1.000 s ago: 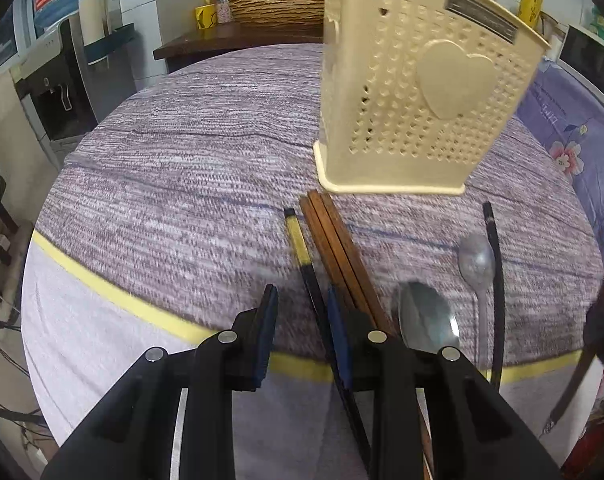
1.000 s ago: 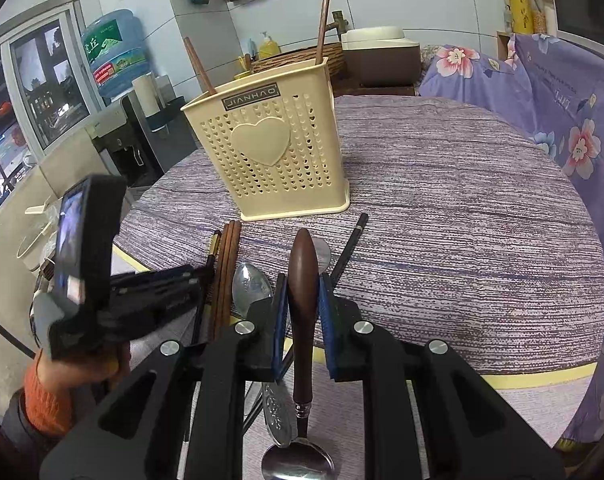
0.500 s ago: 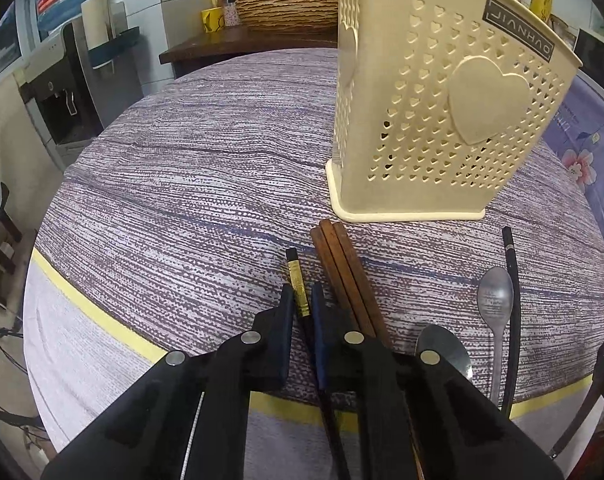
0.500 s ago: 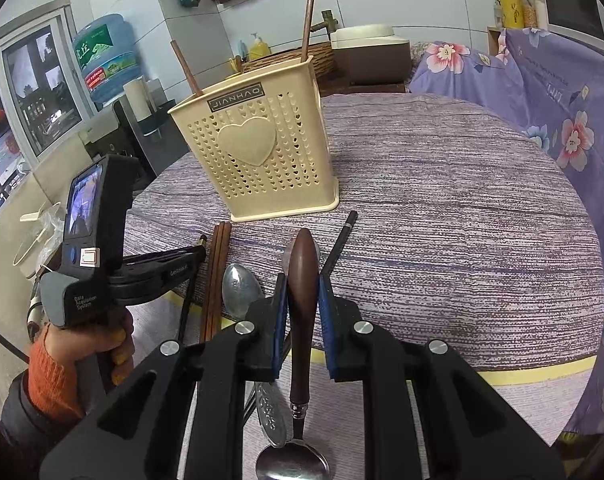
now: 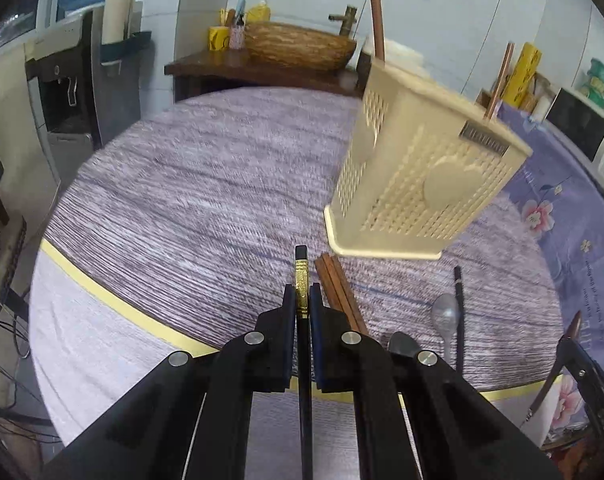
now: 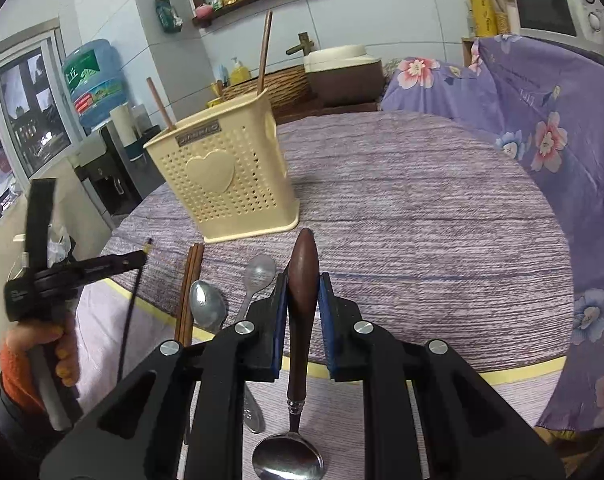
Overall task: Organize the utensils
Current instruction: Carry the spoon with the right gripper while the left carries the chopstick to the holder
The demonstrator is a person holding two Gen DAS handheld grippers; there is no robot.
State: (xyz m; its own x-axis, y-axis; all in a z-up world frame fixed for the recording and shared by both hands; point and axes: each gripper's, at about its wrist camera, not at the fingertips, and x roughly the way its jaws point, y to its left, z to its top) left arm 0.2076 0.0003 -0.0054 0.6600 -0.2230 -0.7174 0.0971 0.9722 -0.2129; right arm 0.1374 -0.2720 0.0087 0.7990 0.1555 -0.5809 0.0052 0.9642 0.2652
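The left tool gripped a black chopstick, the right tool a spoon; both needed tilting upright above the basket.

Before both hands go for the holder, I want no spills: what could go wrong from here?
The left gripper pinches the black chopstick near one end, so its long tail may swing or slip. The right gripper holds the wooden-handled spoon bowl-down. Both may crowd the light cream holder and tip it.

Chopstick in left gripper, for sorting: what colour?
Black chopstick with a gold band, clearest in left wrist view.
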